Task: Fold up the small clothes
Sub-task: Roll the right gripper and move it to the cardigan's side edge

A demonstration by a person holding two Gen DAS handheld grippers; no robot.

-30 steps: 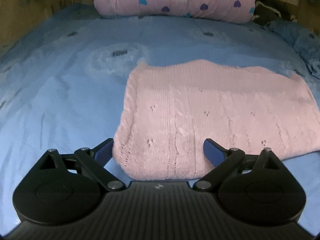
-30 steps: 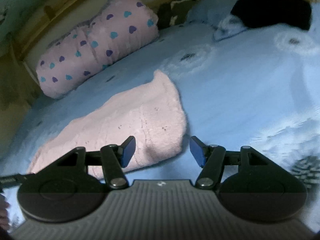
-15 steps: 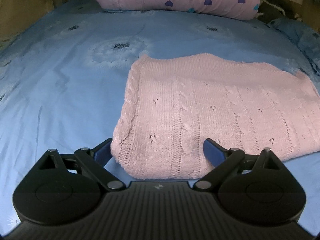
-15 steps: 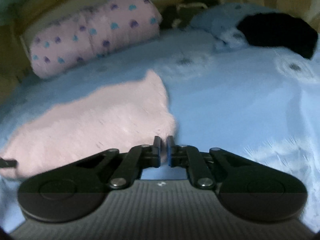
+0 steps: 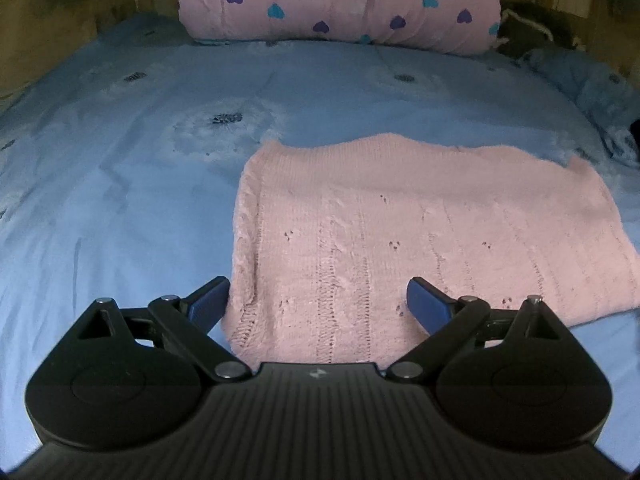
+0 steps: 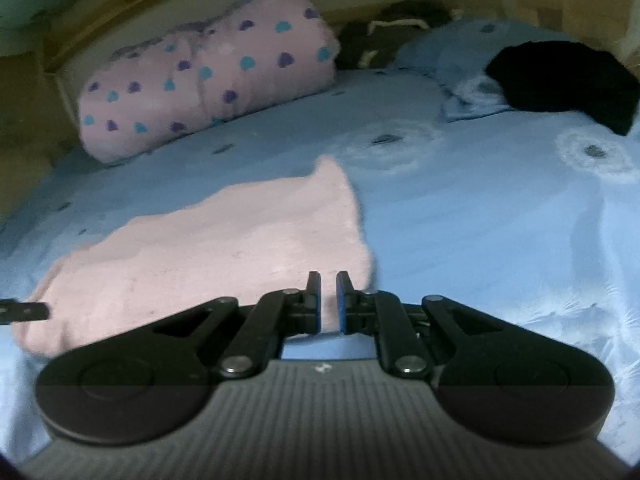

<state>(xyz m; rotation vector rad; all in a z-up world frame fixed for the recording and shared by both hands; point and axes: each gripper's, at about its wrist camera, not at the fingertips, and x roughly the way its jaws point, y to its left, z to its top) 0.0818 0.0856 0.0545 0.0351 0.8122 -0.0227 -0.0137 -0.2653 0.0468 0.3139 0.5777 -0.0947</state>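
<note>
Judging the pink knit garment (image 5: 420, 240) already folded on the blue bed (image 5: 120, 200), I hover my left tool (image 5: 318, 300) spread over its near edge, my right tool (image 6: 329, 300) nearly pressed together, seemingly empty, with another fold perhaps left.

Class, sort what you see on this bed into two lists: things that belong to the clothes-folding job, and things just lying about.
Belongs to the job:
pink knitted garment
left gripper, jaws open
right gripper, jaws shut

Lying about:
heart-print quilt roll
black cloth
blue pillow
blue bedsheet
</note>
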